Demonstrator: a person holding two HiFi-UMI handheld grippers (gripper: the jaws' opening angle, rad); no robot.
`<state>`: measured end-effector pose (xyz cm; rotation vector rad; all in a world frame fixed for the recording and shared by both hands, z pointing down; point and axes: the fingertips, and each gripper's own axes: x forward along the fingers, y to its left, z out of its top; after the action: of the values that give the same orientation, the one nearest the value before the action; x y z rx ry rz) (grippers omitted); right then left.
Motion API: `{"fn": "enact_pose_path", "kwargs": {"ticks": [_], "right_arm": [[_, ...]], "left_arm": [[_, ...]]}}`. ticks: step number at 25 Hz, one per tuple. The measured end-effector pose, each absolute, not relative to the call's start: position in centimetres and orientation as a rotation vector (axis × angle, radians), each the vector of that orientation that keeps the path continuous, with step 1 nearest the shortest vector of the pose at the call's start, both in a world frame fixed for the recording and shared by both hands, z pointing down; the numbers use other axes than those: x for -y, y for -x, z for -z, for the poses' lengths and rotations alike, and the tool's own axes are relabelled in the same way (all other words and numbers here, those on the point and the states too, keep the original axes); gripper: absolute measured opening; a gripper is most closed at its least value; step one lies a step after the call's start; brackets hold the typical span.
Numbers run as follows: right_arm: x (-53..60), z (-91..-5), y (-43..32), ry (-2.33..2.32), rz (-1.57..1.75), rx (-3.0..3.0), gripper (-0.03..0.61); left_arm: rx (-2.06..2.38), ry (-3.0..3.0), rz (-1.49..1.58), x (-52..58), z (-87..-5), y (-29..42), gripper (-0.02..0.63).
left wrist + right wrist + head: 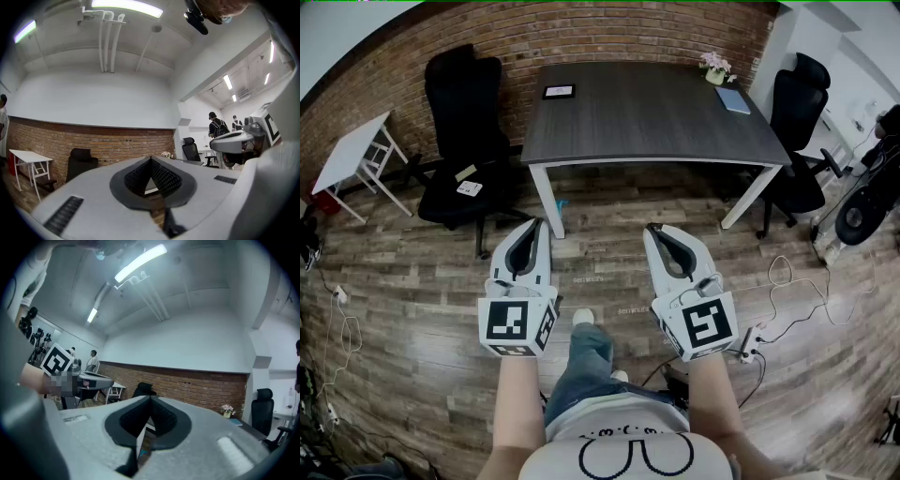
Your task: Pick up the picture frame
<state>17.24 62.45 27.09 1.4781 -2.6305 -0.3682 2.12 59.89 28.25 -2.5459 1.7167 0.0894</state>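
Standing on a wood-plank floor (412,309), I hold my left gripper (534,226) and right gripper (652,229) level, each with jaws pressed together and empty. Ahead, the picture frame (558,91) lies on the dark table (656,122), at its far-left corner, near a brick wall (609,33).

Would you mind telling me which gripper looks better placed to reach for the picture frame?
Left, probably: the picture frame lies near the far left corner of the table, nearly straight ahead of the left gripper, while the right gripper sits further across. Both are shut and empty.
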Motion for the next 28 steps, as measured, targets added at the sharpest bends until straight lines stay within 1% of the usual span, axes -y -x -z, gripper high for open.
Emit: {"fn": "enact_pose_path", "kwargs": {"ticks": [10, 19, 28], "right_arm": [[-49.8, -26.8, -14.9, -1.496, 0.354, 2.643, -0.003], [-37.0, -26.3, -10.7, -1.550, 0.305, 2.647, -0.003], [-30.0, -27.0, -7.7, -1.495, 0.311, 2.622, -0.003]], "left_arm": [[-1.735, 2.547, -0.087, -46.9, -28.2, 0.8, -0.002], [-1.728, 2.571, -0.085, -34.6, -28.3, 5.8, -0.002], [-1.781, 2.562, -0.092, -27.4, -28.7, 9.4, -0.002]]}}
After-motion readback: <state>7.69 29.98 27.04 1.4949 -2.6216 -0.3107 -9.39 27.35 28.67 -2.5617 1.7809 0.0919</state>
